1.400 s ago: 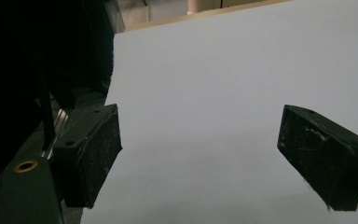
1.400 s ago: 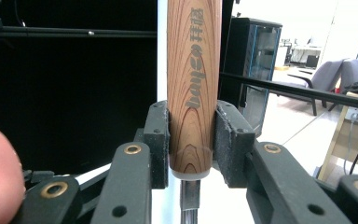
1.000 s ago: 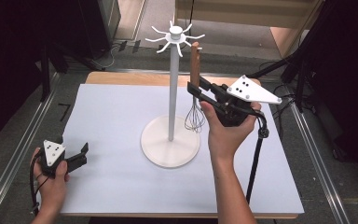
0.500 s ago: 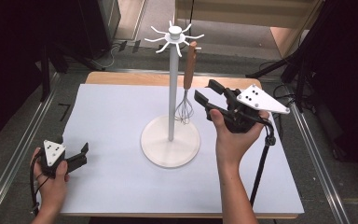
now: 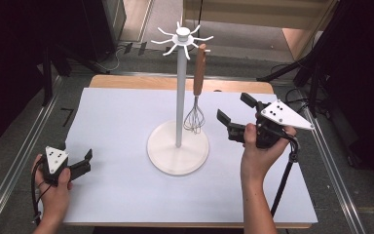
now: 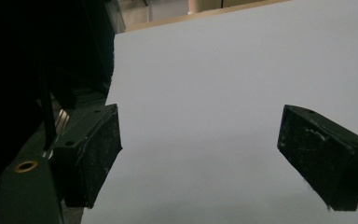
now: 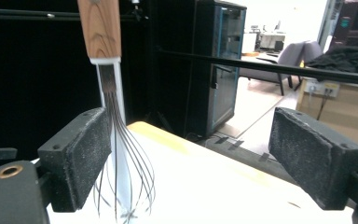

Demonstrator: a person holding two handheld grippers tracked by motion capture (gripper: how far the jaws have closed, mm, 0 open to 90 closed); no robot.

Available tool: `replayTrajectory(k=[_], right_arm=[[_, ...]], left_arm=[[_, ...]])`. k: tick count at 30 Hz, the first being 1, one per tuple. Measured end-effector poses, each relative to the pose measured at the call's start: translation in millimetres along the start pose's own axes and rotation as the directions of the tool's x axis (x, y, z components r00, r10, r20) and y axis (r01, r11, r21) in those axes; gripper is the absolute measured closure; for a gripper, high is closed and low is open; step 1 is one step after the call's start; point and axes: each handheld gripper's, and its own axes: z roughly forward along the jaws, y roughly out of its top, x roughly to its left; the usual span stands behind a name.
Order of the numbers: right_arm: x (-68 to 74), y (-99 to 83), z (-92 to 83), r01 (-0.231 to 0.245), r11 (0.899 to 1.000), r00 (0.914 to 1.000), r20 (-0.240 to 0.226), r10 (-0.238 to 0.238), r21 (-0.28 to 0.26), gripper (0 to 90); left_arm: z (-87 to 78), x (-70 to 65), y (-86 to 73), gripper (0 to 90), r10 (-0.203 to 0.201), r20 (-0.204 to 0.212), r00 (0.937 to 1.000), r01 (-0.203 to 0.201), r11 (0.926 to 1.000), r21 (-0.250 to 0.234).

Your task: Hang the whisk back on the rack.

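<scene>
A whisk point(image 5: 198, 73) with a wooden handle hangs from a hook of the white stand point(image 5: 179, 97), its wires just above the round base. My right gripper point(image 5: 233, 108) is a short way to the right of the whisk and apart from it. Its jaws have just been opening and now stand open, with nothing between them. In the right gripper view the whisk point(image 7: 100, 28) hangs ahead, beyond the left jaw of this gripper point(image 7: 191, 154). My left gripper point(image 5: 85, 163) rests low at the front left of the table, open and empty, facing bare white tabletop point(image 6: 214, 70).
The stand's wide base point(image 5: 177, 151) sits mid-table on the white mat point(image 5: 112, 195). Several free hooks spread from the stand's top point(image 5: 182, 34). A cable point(image 5: 282, 180) trails down from the right gripper. Metal rails run along both table sides.
The right gripper let go of the whisk, opened, and drew away to the right and down. The whisk now hangs free on its hook. The left gripper stayed put.
</scene>
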Motion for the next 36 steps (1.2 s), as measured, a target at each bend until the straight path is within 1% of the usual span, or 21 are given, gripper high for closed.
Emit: replayTrajectory(k=[1, 2, 4, 5, 8, 11, 14, 17, 24, 27, 28, 29, 32, 35, 36], right_arm=[[-0.7, -1.1, -0.6, -0.002, 1.000, 1.0000, 0.008, 0.002, 0.004, 13.2], [-1.6, -2.6, -1.4, -0.003, 1.000, 0.9999, 0.016, 0.003, 0.008, 10.9], [-4.1, -6.1, -2.5, -0.003, 1.000, 0.9996, 0.027, 0.002, 0.015, 3.0], [-5.6, -8.4, -3.1, -0.011, 1.000, 0.9993, 0.035, 0.010, 0.025, 0.4], [-9.6, -14.3, -5.6, -0.026, 0.999, 0.9986, 0.047, 0.025, 0.033, 0.0], [-12.8, -21.8, -11.3, -0.041, 0.999, 0.9964, 0.076, 0.039, 0.031, 0.0], [-16.5, -29.8, -16.9, -0.040, 0.998, 0.9946, 0.098, 0.036, 0.043, 0.0], [-21.0, -37.3, -22.3, -0.029, 0.998, 0.9933, 0.113, 0.023, 0.047, 0.0], [-34.9, -58.5, -38.8, -0.056, 0.997, 0.9873, 0.152, 0.046, 0.062, 0.0], [-39.0, -66.5, -44.1, -0.052, 0.996, 0.9851, 0.167, 0.040, 0.068, 0.0], [-40.3, -70.4, -46.2, -0.059, 0.996, 0.9843, 0.170, 0.046, 0.073, 0.0], [-40.6, -72.8, -47.6, -0.068, 0.995, 0.9833, 0.174, 0.054, 0.077, 0.0], [-44.9, -82.4, -51.7, -0.064, 0.995, 0.9806, 0.190, 0.048, 0.080, 0.0], [-47.5, -90.4, -54.2, -0.065, 0.994, 0.9796, 0.195, 0.047, 0.085, 0.0], [-47.9, -93.1, -55.0, -0.074, 0.993, 0.9777, 0.203, 0.055, 0.088, 0.0]], left_arm=[[0.2, -0.3, -0.1, 14.2, -0.002, 0.000, 1.0000, 0.002, 1.0000, -0.002], [0.4, -0.4, -0.1, 14.2, -0.002, -0.001, 1.0000, 0.002, 1.0000, -0.001], [0.5, -0.6, 0.0, 14.2, 0.001, -0.003, 1.0000, -0.001, 1.0000, -0.001], [0.4, -0.6, 0.0, 14.2, 0.002, -0.002, 1.0000, -0.002, 1.0000, -0.001], [0.1, -0.4, -0.1, 14.2, -0.001, -0.001, 1.0000, 0.001, 1.0000, -0.001], [0.0, -0.6, -0.1, 14.2, 0.001, -0.003, 1.0000, -0.001, 1.0000, -0.002], [0.0, -0.5, -0.1, 14.2, 0.000, -0.002, 1.0000, 0.000, 1.0000, -0.001], [0.4, -0.6, -0.1, 14.2, -0.001, -0.004, 1.0000, 0.001, 1.0000, -0.002], [0.1, -0.8, 0.0, 14.2, 0.008, -0.006, 1.0000, -0.008, 1.0000, 0.000], [0.0, -0.7, -0.1, 14.2, 0.007, -0.005, 1.0000, -0.007, 1.0000, 0.000], [0.0, -0.8, -0.1, 14.2, 0.007, -0.006, 1.0000, -0.007, 1.0000, 0.000], [0.0, -0.8, -0.1, 14.2, 0.008, -0.006, 1.0000, -0.008, 1.0000, 0.000], [0.1, -0.7, -0.1, 14.2, 0.007, -0.004, 1.0000, -0.007, 1.0000, 0.000], [0.1, -0.7, -0.1, 14.3, 0.007, -0.005, 1.0000, -0.007, 1.0000, 0.000], [0.1, -0.8, -0.1, 14.2, 0.008, -0.005, 1.0000, -0.008, 1.0000, 0.000]])
